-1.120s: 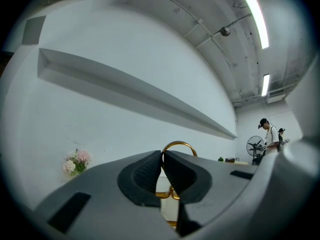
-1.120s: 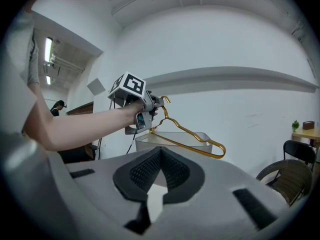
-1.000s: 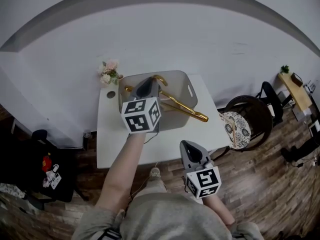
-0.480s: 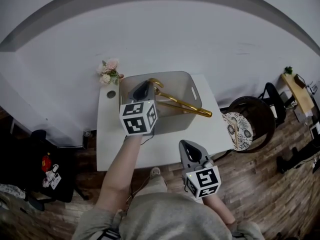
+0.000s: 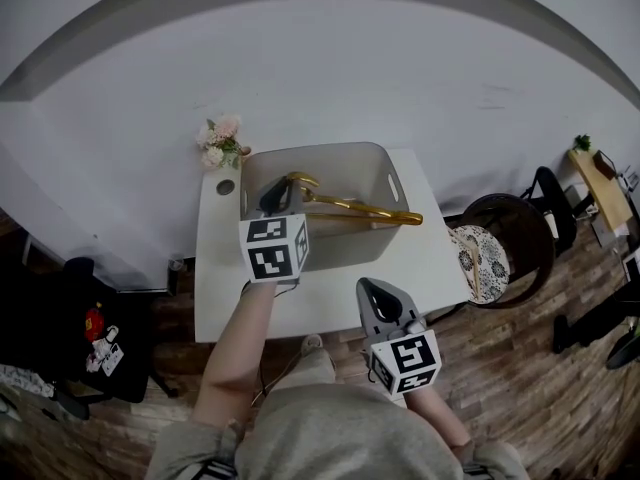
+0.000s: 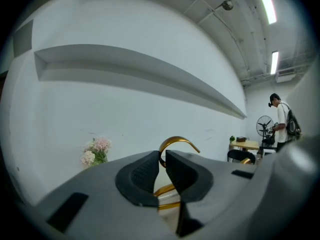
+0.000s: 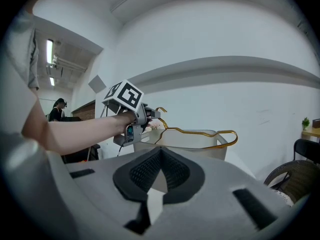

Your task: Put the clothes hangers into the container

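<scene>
Container: grey tub with handle slots. It stands at the back of the white desk.
Hanger: gold wire. It lies slanted across the container, with the hook over the container's left part. Its far end sticks out over the container's right rim.
Left gripper: it is over the left part of the container, at the hanger's hook.
Left fingers: they are opening. A narrow gap shows between them, and the neck of the hook stands in this gap. The curve of the hook rises above the fingertips.
Right gripper: it is well in front of the container, past the front edge of the desk and near the person's body. It points toward the container.
Right fingers: closed together, with nothing between them.
Flowers: small pink and white bunch, just beside the container's back left corner.
Chair: dark, round, to the right of the container, beside the desk.
</scene>
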The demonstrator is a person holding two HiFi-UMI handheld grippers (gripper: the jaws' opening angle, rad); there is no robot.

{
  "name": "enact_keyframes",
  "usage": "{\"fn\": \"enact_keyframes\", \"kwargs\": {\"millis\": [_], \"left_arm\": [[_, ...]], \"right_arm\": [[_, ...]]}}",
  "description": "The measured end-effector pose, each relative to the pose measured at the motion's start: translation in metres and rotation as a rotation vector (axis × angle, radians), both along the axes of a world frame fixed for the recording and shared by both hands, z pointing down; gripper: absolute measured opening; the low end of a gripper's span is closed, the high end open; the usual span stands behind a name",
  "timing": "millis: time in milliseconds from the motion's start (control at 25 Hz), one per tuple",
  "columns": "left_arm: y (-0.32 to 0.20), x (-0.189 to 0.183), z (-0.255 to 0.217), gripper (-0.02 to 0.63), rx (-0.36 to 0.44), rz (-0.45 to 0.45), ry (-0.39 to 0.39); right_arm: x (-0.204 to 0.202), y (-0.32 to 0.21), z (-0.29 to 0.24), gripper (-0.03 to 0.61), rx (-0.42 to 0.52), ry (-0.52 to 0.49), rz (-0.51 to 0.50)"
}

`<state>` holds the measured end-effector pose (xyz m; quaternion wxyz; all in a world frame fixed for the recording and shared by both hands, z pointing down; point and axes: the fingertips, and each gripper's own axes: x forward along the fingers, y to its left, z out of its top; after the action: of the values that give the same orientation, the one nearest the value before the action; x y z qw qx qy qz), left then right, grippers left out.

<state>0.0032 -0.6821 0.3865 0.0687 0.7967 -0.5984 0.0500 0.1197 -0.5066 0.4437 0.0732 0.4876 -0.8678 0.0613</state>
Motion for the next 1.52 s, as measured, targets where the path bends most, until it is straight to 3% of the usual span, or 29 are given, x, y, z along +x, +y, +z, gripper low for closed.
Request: {"fn": "enact_keyframes", "kwargs": {"millis": [440, 680, 1120, 1520], "left_arm": [[0.012, -0.005, 0.021, 0.037, -0.059, 0.015, -0.031], [0.028, -0.005, 0.031, 0.109, -0.089, 0.017, -0.022], [0.065, -0.008, 0.053, 0.144, -0.14, -0.011, -0.031], [0.118, -0.008, 0.043, 0.149, -0.11, -0.048, -0.009]], "right_arm": [[-0.006, -0.003, 0.0, 0.003, -0.009, -0.014, -0.005], [-0.005, 0.004, -0.001, 0.002, -0.011, -0.002, -0.004], [0.0, 0.035, -0.004, 0.002, -0.005, -0.003, -0.012], [0.01, 0.079, -0.012, 0.003, 0.011, 0.001, -0.02]]}}
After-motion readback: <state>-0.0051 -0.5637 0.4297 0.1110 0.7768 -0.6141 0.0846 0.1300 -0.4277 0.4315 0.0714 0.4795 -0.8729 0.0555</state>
